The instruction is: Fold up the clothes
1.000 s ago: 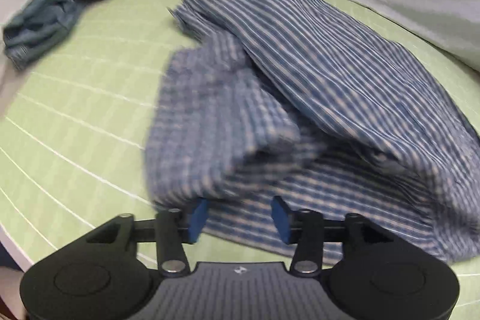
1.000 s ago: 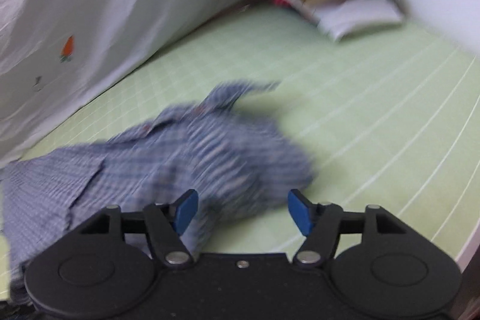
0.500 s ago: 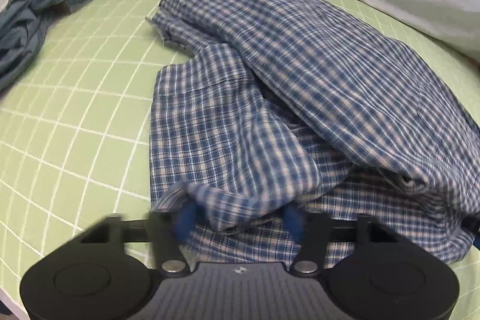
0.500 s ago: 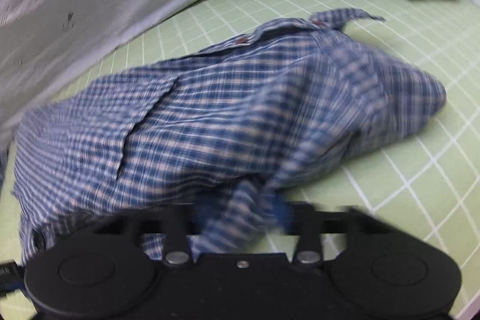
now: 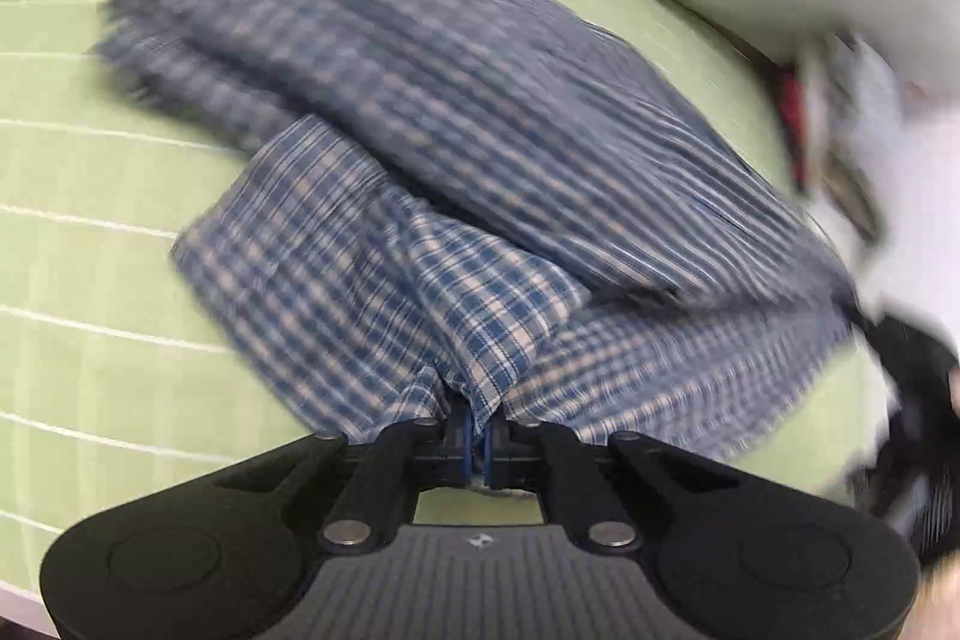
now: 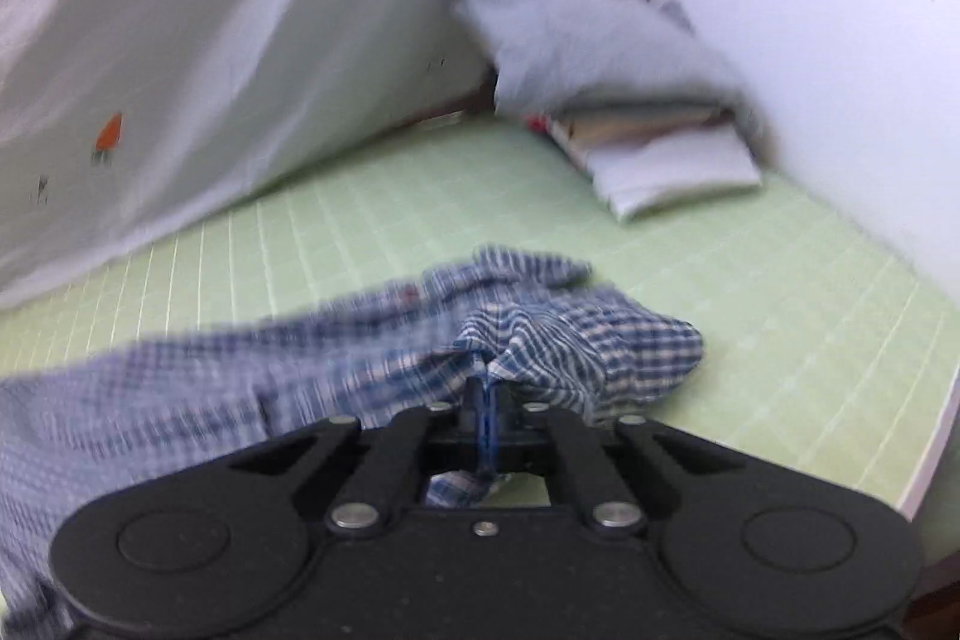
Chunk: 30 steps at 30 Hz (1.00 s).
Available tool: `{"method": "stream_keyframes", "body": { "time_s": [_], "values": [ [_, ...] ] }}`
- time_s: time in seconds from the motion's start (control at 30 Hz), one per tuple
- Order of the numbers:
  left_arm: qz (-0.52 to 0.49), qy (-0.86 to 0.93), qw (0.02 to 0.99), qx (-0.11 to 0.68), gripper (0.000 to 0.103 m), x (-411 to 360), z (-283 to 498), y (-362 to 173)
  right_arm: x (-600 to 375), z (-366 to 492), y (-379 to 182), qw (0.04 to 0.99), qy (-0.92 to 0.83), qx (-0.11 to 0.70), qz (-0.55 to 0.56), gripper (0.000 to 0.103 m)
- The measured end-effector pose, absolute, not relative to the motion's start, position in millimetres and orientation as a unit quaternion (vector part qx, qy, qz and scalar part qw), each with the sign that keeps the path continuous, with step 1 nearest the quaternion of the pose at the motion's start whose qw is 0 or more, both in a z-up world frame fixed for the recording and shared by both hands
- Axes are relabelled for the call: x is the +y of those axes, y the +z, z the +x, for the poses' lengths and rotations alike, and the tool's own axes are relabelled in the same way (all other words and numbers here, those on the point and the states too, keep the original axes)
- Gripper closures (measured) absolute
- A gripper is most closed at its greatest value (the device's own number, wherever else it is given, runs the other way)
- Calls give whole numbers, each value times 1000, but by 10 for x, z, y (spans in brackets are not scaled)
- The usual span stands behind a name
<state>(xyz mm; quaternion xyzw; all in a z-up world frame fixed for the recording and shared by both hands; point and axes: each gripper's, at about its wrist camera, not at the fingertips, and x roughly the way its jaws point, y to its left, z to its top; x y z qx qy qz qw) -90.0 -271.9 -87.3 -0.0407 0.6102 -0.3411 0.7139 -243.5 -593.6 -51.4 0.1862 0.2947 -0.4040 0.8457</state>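
the right gripper (image 6: 485,400) is pinching a bunched fold of the plaid shirt (image 6: 540,340) between its closed blue pads, the shirt trailing left over the green mat (image 6: 780,280), with a white sheet (image 6: 240,39) and folded clothes (image 6: 660,147) lying behind.

I see the checked shirt (image 5: 456,147) lying across the middle of the gridded mat (image 5: 90,280), with bare mat to its left in my left wrist view. A printed sheet (image 6: 210,39) hangs along the mat's far edge, behind the shirt. In my right wrist view, a pile of folded clothes (image 6: 654,147) sits in the mat's far right corner, against the wall (image 6: 840,39), well apart from the shirt (image 6: 540,340). The mat's right edge (image 6: 924,460) runs beside the shirt's near end.
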Motion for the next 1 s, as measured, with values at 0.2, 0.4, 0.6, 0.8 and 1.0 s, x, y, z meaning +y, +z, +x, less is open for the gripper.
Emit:
{"method": "stream_keyframes", "body": {
  "time_s": [0.2, 0.4, 0.6, 0.8, 1.0],
  "values": [
    [-84, -324, 757, 561, 101, -2385, -397, -502, -5828, -1687, -97, 895, -336, 250, 155, 101],
    [-136, -251, 828, 483, 101, -1665, 728, -66, -5407, -413, 291, 937, -241, 209, 144, 101],
    [-163, -129, 900, 382, 100, -778, 1913, 257, -4764, 961, 520, 968, -123, 150, 159, 93],
    [-161, 21, 902, 399, 69, -107, 2443, -34, -4242, 1383, 149, 961, -117, 210, 138, 29],
    [-153, 12, 875, 458, 37, -126, 1977, -487, -4378, 595, -536, 910, -221, 325, 131, 23]
  ]
}}
